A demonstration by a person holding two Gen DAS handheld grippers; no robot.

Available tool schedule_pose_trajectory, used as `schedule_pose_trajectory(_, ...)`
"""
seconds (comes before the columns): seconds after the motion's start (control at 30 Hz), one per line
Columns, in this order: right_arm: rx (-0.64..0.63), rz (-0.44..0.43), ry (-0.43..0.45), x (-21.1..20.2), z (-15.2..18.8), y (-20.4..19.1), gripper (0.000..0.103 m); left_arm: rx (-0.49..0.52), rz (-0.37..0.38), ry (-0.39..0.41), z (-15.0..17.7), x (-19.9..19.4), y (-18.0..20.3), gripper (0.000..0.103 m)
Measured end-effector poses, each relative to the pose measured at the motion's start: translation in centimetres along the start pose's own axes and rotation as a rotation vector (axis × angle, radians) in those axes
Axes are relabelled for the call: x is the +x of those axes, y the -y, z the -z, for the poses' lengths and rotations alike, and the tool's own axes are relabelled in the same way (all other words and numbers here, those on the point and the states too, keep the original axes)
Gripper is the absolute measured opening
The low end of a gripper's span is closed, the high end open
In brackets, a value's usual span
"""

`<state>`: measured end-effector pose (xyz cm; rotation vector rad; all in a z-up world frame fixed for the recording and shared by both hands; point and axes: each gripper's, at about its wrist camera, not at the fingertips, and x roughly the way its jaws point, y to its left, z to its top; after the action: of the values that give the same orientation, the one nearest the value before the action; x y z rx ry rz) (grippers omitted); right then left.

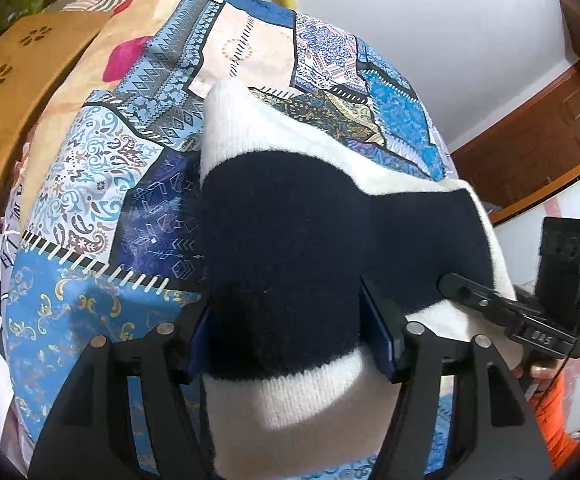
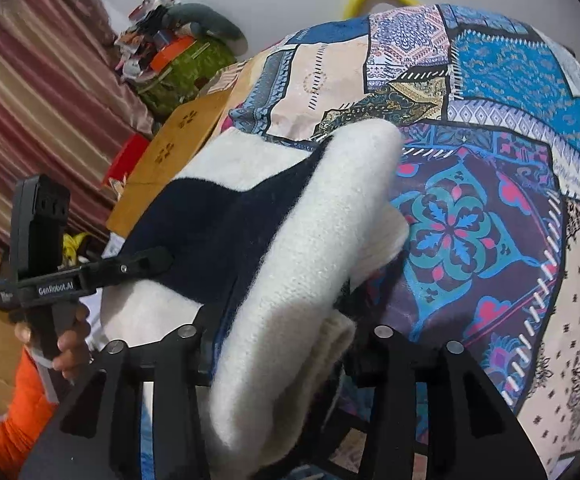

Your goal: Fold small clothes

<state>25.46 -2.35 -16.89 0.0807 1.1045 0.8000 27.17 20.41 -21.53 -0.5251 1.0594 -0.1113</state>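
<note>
A small knit garment [image 1: 290, 208], navy with white bands, lies folded on the patchwork bedspread [image 1: 90, 184]. My left gripper [image 1: 290, 320] has its blue pads [image 1: 200, 340] against the navy part, with the white hem running back between the fingers. In the right wrist view the same garment [image 2: 321, 200] shows a thick white fold, and my right gripper [image 2: 282, 340] holds that fold between its fingers. Each gripper appears in the other's view: the right one [image 1: 529, 312] at the garment's right edge, the left one [image 2: 90, 272] at its left edge.
The bedspread [image 2: 469, 220] spreads wide to the right. A wooden board [image 1: 10, 92] borders the bed on the left, with a striped curtain [image 2: 30, 80] and a green bag [image 2: 182, 68] beyond. A hand [image 2: 66, 348] with an orange sleeve [image 2: 14, 420] holds the left tool.
</note>
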Motion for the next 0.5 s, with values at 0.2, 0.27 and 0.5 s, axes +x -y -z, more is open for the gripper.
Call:
schedule_pose_trajectory(0.2,-0.013,0.025,0.011,-1.1,1.4,0.0,0.048,0.049,-0.071,0.04,1.2,-0.9,0.2,0.073)
schedule_pose_trajectory(0.27,-0.012,0.039,0.022,-1.8,1.6,-0.1,0.048,0.059,-0.097,0.049,1.4,-1.5,0.5,0.073)
schedule_pose_trajectory(0.5,-0.012,0.085,0.077,-5.1,2.3,-1.0,0.048,0.164,-0.25,0.121,1.9,-4.7,3.3,0.072)
